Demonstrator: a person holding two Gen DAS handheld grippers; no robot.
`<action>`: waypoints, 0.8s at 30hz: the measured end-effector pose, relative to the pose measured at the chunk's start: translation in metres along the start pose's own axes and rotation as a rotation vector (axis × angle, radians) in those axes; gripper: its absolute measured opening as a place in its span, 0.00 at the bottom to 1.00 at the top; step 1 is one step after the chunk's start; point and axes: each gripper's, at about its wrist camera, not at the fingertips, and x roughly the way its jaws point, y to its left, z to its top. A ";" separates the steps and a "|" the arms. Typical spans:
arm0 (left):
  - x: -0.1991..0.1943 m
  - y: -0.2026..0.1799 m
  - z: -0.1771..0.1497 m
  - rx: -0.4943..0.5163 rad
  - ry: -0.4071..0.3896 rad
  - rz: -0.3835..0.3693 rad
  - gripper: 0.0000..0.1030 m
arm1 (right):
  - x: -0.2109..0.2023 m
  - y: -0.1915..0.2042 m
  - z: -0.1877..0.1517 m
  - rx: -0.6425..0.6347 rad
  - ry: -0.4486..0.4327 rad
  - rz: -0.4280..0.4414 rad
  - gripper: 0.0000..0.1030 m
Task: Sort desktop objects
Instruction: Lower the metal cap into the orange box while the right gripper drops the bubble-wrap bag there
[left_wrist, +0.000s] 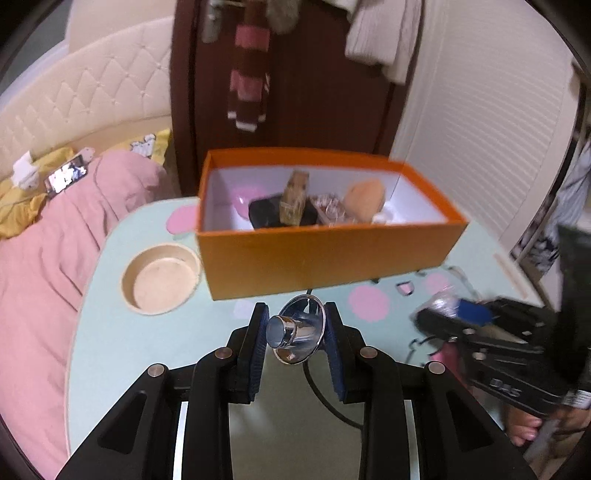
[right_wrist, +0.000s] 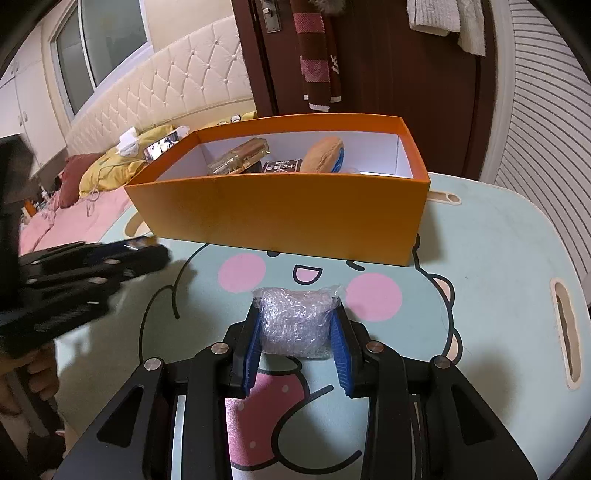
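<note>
My left gripper (left_wrist: 295, 307) is shut on a shiny chrome piece (left_wrist: 295, 334), a knob on a flared disc, gripped between the blue pads just in front of the orange box (left_wrist: 325, 258). My right gripper (right_wrist: 297, 308) is shut on a bubble-wrap packet (right_wrist: 295, 325) that sits low over the cartoon tabletop (right_wrist: 498, 258). The orange box (right_wrist: 280, 221) stands open at the back and holds several things, among them a tan plush item (right_wrist: 325, 153), a black packet (right_wrist: 282, 166) and a clear case (right_wrist: 236, 158). Each gripper shows blurred at the edge of the other's view.
A round cup recess (left_wrist: 160, 277) is sunk in the table left of the box. A slot handle (right_wrist: 565, 332) cuts the table's right edge. A pink bed (left_wrist: 37, 277) lies to the left, with a dark door (left_wrist: 314, 92) and hanging clothes behind the box.
</note>
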 end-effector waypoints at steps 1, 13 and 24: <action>-0.006 0.001 0.001 -0.002 -0.013 -0.005 0.27 | -0.001 0.000 0.000 0.003 -0.002 0.003 0.34; -0.035 -0.007 0.049 0.049 -0.132 -0.058 0.27 | -0.044 0.017 0.036 -0.066 -0.129 0.044 0.34; 0.040 -0.013 0.092 0.101 -0.067 -0.061 0.27 | 0.005 0.013 0.110 -0.084 -0.119 -0.020 0.34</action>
